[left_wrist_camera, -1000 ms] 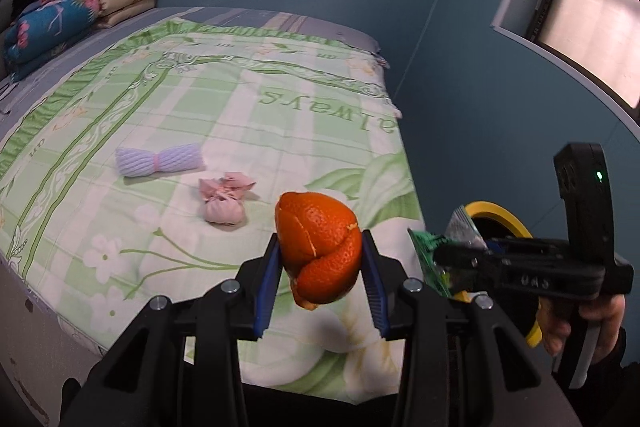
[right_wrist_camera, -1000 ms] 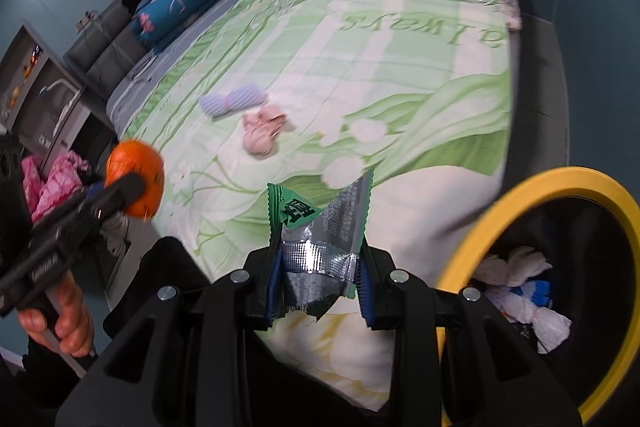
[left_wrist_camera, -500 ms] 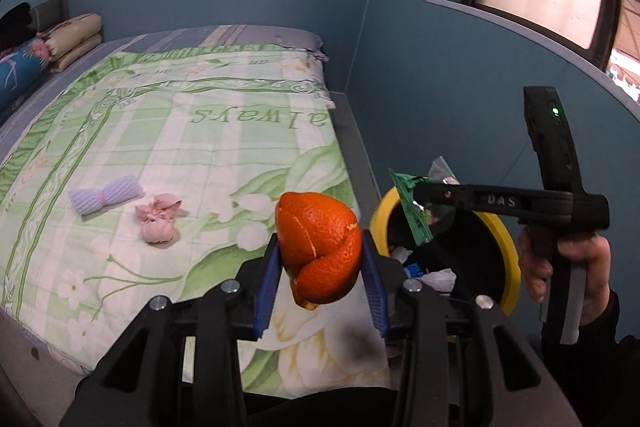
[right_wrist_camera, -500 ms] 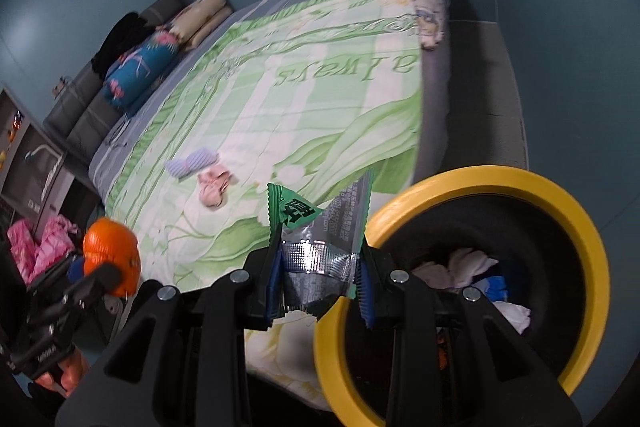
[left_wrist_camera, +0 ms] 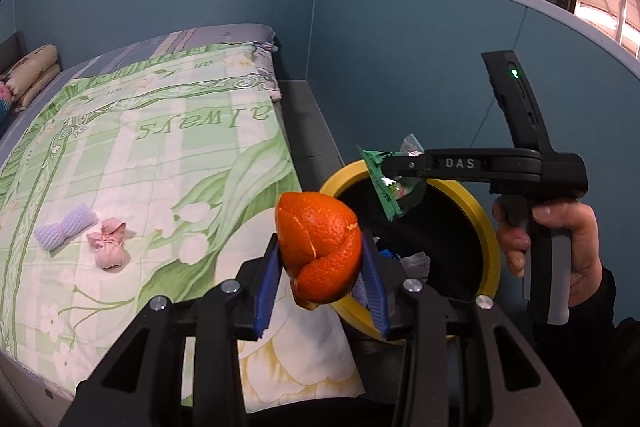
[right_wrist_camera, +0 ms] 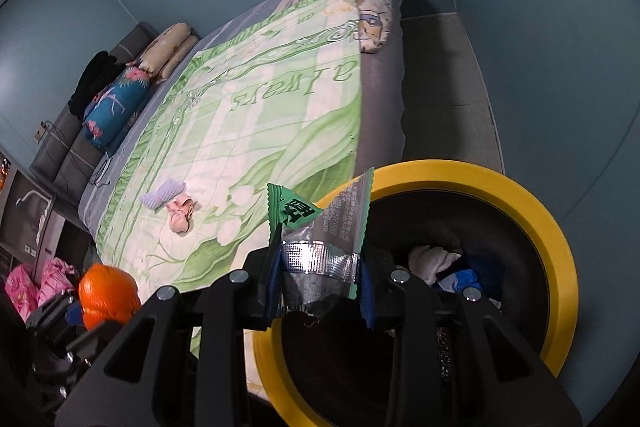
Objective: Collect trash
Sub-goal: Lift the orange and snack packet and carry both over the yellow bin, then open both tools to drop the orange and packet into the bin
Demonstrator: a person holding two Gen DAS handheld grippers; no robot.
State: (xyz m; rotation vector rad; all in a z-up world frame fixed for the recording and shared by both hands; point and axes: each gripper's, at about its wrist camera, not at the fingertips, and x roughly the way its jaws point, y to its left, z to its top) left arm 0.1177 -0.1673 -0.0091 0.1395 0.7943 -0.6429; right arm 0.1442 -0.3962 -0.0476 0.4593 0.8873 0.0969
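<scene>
While both grippers are loaded up, nothing's been dropped yet. Left gripper has its jaws clamped on the peel, squeezing it from both sides, and it's hanging just over the near rim of the bin, by the bed's near right corner. Right gripper is pinched shut on the wrapper, holding it by the lower foil part, right above the bin's near rim, with crumpled trash already inside.

Handling-wise, my guess: the peel is light and springy, kinda hollow, so a side squeeze works but it could stick to the pads a bit on release. The wrapper weighs nothing, it's crinkly and slick, so it may flutter and miss unless it's let go well over the opening.

Pink bundle and purple one sit near the bed's left edge.
</scene>
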